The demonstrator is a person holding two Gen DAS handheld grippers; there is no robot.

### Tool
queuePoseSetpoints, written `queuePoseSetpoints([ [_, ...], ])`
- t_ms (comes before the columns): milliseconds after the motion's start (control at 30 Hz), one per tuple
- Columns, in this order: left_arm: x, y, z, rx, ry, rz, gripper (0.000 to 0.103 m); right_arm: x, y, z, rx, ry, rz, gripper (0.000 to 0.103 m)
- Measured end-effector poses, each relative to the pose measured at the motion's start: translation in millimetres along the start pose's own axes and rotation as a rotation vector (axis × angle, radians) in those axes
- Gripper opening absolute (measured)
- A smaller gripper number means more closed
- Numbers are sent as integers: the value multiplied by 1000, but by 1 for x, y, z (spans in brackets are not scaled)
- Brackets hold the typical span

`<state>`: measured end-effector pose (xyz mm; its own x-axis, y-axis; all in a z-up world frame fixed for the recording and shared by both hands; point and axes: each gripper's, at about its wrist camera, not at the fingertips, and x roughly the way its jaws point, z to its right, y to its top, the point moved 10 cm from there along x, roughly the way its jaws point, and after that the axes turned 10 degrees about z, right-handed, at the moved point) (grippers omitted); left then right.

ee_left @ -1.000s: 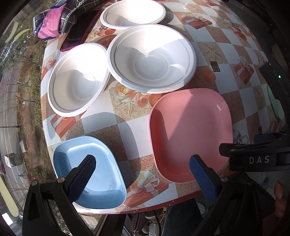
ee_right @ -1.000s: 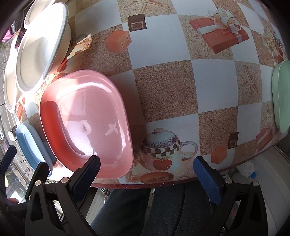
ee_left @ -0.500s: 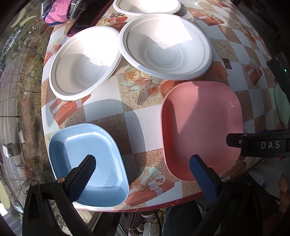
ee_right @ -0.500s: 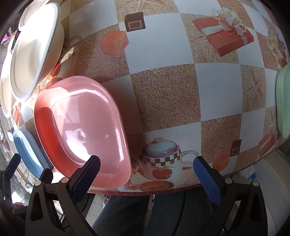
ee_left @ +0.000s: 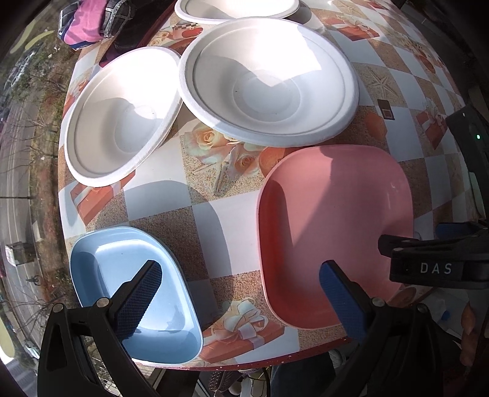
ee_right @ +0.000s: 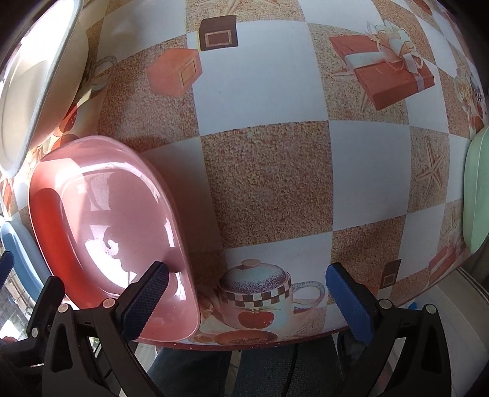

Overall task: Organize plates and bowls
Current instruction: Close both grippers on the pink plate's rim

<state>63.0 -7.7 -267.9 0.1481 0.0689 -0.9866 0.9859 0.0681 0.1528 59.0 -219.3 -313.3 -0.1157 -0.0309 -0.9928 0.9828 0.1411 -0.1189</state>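
Checkered tablecloth (ee_left: 195, 213); pink-and-plaid cloth bundle (ee_left: 91, 21) at far table edge.

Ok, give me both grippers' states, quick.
Left gripper: open, holding nothing, over the table edge between blue plate and pink plate.
Right gripper: open, holding nothing.

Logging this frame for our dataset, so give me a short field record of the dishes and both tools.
white bowls: three, far side; nearest two and with rims overlapping
pink plate: near edge, empty
blue plate: near left corner, empty
green plate: right edge, partly visible
left tool: open, holding nothing
right tool: open, holding nothing
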Motion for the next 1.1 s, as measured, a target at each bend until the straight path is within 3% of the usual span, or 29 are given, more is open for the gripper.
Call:
queuePoseSetpoints([
  [300, 16, 12, 14, -20, 3, 5, 103, -20, 7, 44, -1, -109, 59, 103],
  [500, 22, 16, 21, -68, 29, 12, 103, -32, 15, 45, -17, 25, 103, 103],
  [767, 37, 12, 32, -139, 19, -20, 103, -47, 40, 35, -238, 16, 169, 103],
  [933, 50, 13, 27, -183, -21, -22, 103, -66, 47, 42, -243, 19, 176, 103],
  [1100, 62, 8, 17, -206, -39, -13, 103, -45, 40, 33, -238, 29, 206, 103],
])
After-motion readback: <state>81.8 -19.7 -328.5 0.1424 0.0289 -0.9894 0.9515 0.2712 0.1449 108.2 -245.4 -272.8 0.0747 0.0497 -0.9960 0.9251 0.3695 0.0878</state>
